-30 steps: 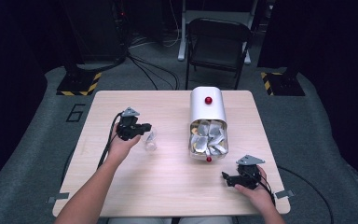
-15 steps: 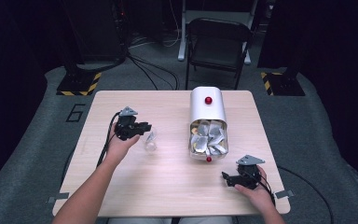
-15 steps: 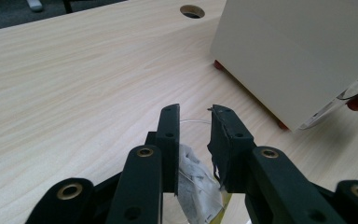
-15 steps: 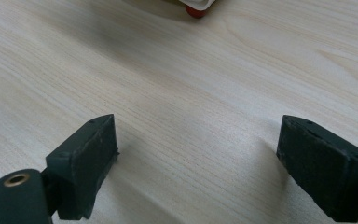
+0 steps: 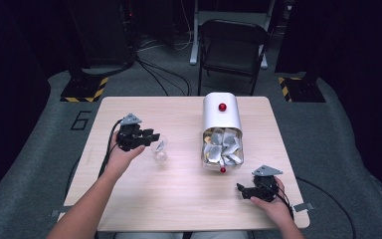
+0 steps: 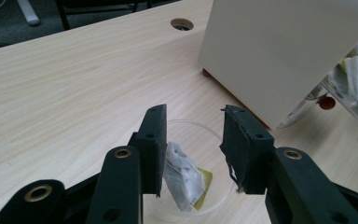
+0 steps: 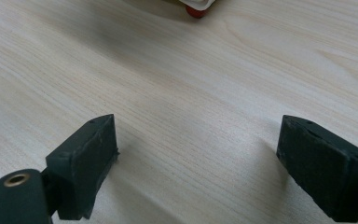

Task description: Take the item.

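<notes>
Standing on grey carpet before a folding chair (image 5: 234, 42), the wooden table (image 5: 179, 199) is seen unchanged; left gripper (image 5: 146, 139) and right gripper (image 5: 242, 189) are held spread.

large white numeral "6" on the grey floor mat (image 5: 82, 119), left of the table (image 5: 179, 199)

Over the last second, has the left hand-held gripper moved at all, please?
No. In the high view the left hand-held gripper sits in the same spot, just left of the glass cup and well left of the white container.
</notes>
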Motion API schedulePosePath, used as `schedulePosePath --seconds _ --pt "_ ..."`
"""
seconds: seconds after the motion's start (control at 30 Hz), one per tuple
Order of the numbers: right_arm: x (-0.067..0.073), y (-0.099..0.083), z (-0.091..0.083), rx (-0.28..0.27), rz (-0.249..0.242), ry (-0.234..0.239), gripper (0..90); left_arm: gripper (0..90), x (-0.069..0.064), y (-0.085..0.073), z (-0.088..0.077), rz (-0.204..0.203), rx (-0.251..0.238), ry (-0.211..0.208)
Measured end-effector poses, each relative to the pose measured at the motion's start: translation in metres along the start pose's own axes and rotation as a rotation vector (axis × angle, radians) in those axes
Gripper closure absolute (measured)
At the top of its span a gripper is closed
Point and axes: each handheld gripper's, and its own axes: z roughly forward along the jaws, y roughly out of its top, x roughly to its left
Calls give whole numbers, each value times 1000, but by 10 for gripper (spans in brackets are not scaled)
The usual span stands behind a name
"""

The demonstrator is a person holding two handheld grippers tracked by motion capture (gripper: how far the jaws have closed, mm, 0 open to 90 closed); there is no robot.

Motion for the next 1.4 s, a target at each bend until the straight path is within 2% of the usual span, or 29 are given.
schedulePosePath --seconds 0.23,0.53,0.9,1.13,1.4 --pt "0 0 0 1 0 1 116 575 -2 0 -15 13 -9 0" --pt "0 0 0 1 0 1 116 549 -7 -2 -27 28 -5 -1" --pt "0 0 0 1 0 1 116 524 -22 -5 -43 56 -9 -24" --pt "0 0 0 1 0 1 116 505 -26 -15 -53 52 -21 -33" --pt "0 0 0 1 0 1 116 494 -21 -34 -62 36 -24 -6"
